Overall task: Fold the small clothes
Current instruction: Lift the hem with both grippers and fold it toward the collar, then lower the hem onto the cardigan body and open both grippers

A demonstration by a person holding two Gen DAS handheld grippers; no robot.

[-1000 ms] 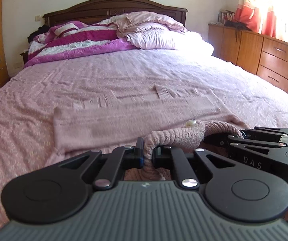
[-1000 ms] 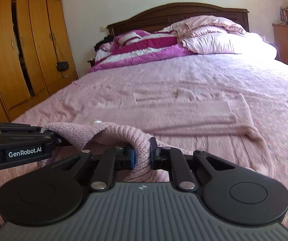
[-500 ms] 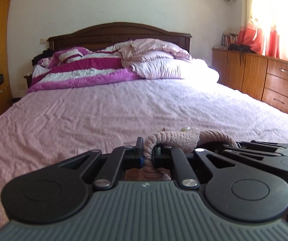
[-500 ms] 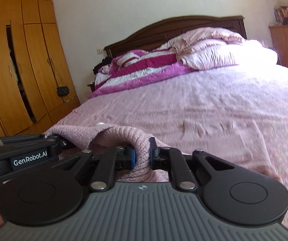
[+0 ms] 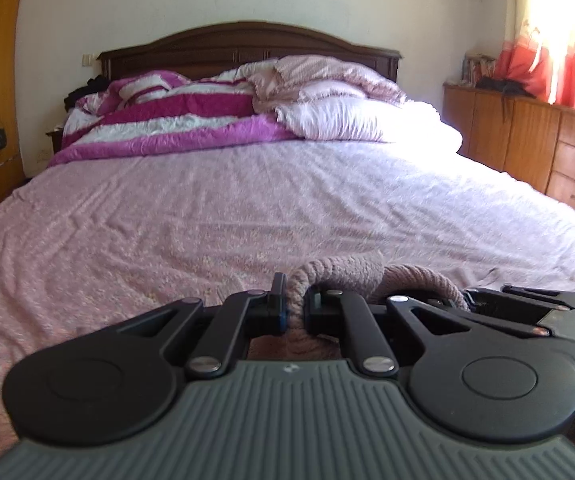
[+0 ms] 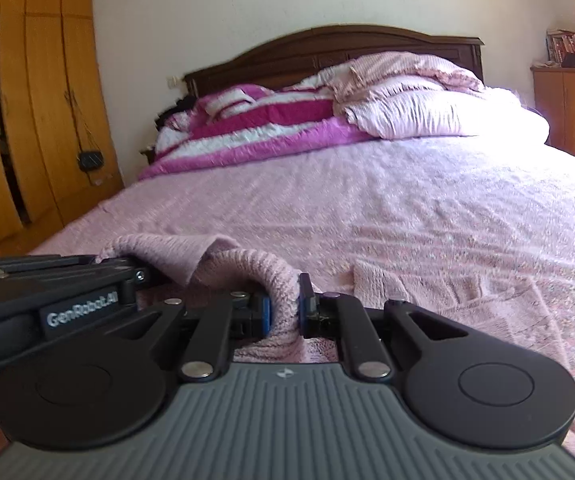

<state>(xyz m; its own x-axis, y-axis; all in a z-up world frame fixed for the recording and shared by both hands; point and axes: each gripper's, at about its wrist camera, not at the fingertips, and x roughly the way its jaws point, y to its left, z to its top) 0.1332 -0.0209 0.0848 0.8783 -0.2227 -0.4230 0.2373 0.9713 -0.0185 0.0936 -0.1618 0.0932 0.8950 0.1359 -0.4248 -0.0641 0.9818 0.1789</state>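
Observation:
A small pink knitted garment (image 5: 351, 274) is pinched along one edge by both grippers, close above the pink bedsheet. My left gripper (image 5: 295, 306) is shut on a fold of the knit. My right gripper (image 6: 283, 310) is shut on the same edge a little further along; the knit (image 6: 243, 268) arches between the two tools. In the right wrist view the left gripper (image 6: 47, 300) lies at the left, and more of the garment (image 6: 427, 288) lies flat on the sheet to the right. In the left wrist view the right gripper (image 5: 527, 308) shows at the right.
The bed (image 5: 247, 208) stretches ahead, with a magenta and white quilt (image 5: 175, 120) and pink pillows (image 5: 347, 112) piled by the dark headboard (image 5: 247, 44). Wooden drawers (image 5: 559, 152) stand at the right, a wooden wardrobe (image 6: 27, 120) at the left.
Both grippers have carried the held edge forward over the rest of the garment toward the headboard. The flat part that lay ahead has passed beneath them and out of the left wrist view.

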